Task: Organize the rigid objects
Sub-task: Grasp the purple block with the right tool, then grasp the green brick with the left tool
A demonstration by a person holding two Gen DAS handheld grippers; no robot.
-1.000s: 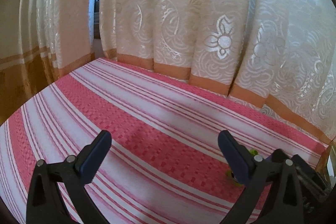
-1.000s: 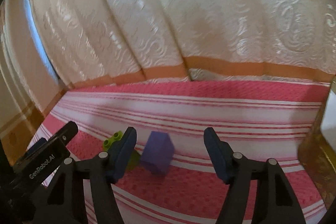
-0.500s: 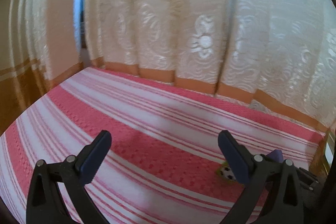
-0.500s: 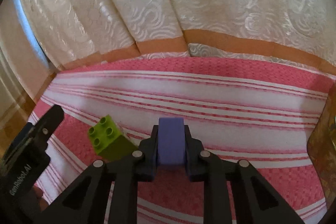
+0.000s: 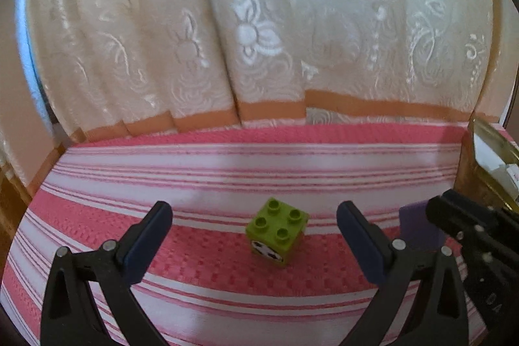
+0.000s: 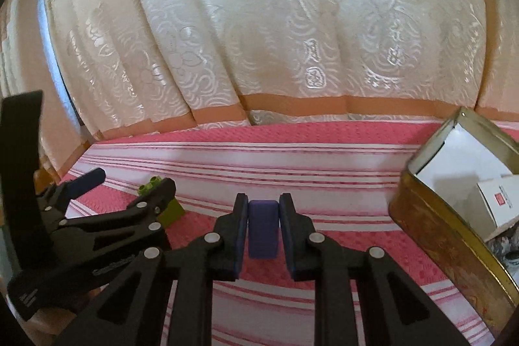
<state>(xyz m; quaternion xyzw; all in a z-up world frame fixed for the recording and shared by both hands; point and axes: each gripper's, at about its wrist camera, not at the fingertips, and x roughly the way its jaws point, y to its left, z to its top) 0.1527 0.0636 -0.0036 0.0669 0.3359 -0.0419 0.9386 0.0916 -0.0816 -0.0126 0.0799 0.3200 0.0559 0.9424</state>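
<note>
Right tongs (image 6: 263,224) clenched on purple block (image 6: 262,229), clear of the striped cloth (image 6: 292,158) — tin (image 6: 434,235) near, off to their right. Left tongs (image 5: 254,235) released, straddling green brick (image 5: 275,231) on the cloth — dead ahead, studs up, nearer than to the right.

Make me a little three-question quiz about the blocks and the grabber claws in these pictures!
1. True or false: the right gripper is shut on the purple block.
2. How many studs show on top of the green block?
3. The left gripper is: A) open around the green block, B) squeezing it, C) holding the tin box.

Key: 1 true. 2 four. 3 A.
</note>
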